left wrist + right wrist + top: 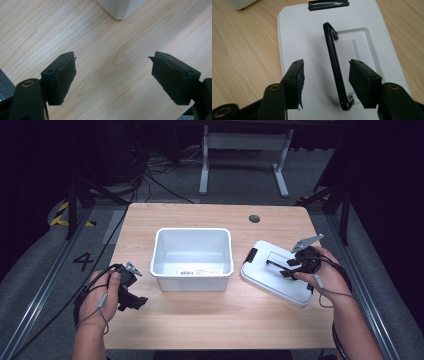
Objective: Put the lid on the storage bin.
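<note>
Right gripper (325, 83) hangs over the flat white plastic lid (294, 37), jaws spread and straddling the lid's thin black carry handle (334, 67), which stands raised from its recess; neither pad presses on it, so nothing is held yet. Handle sits nearer the right-hand pad in the right gripper view, with a clear gap on the other side. Straddling reads as a line-up for a pinch: the raised bar is the one part of the lid that narrow jaws can close on. Lid lies on the pale wooden table (200, 320), just right of the open white rectangular plastic bin (192, 257) and apart from it, its black latch (251, 255) towards the bin. Likely aim, judging by the layout: lift the lid by the handle and carry it over the bin. Left gripper (113, 75) waits wide open and empty above bare wood near the bin's front left corner, perhaps ready to steady the bin
</note>
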Demonstrator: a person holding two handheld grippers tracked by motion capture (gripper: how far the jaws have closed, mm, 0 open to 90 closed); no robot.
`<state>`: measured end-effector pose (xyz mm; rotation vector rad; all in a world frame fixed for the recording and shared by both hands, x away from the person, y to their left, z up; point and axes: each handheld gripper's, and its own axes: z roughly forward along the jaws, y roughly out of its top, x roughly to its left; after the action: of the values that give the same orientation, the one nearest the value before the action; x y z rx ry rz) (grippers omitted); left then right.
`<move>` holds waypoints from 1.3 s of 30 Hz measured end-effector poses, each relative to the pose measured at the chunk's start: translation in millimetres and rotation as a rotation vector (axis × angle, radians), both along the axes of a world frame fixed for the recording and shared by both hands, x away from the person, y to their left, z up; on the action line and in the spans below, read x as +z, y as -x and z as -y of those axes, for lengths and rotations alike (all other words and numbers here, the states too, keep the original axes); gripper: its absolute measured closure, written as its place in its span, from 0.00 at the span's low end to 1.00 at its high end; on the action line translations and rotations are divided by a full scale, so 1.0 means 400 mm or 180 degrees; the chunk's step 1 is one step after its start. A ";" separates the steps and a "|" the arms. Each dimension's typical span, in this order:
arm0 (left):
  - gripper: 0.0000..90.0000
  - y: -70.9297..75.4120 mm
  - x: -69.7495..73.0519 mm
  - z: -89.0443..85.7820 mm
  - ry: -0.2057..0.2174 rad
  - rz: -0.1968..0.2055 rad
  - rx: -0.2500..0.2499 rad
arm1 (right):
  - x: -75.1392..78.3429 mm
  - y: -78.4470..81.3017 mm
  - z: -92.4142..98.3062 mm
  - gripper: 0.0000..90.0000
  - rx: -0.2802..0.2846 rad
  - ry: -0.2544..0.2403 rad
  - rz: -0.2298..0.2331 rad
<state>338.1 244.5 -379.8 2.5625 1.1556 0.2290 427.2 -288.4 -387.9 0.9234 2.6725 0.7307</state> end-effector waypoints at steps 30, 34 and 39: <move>0.23 0.028 -0.009 -0.017 0.0006 -0.0041 0.0048 | -0.069 -0.069 -0.035 0.83 0.0162 0.0394 0.0008; 0.23 0.027 -0.010 -0.020 -0.0011 -0.0015 0.0039 | -0.065 -0.072 -0.039 0.88 0.0201 0.0489 0.0006; 0.23 0.027 -0.013 -0.025 0.0011 -0.0058 0.0069 | -0.059 -0.082 -0.053 0.91 0.0273 0.0619 -0.0050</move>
<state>327.4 254.6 -385.1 2.5554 1.1899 0.2088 459.9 -267.4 -411.5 0.7727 2.7511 0.4706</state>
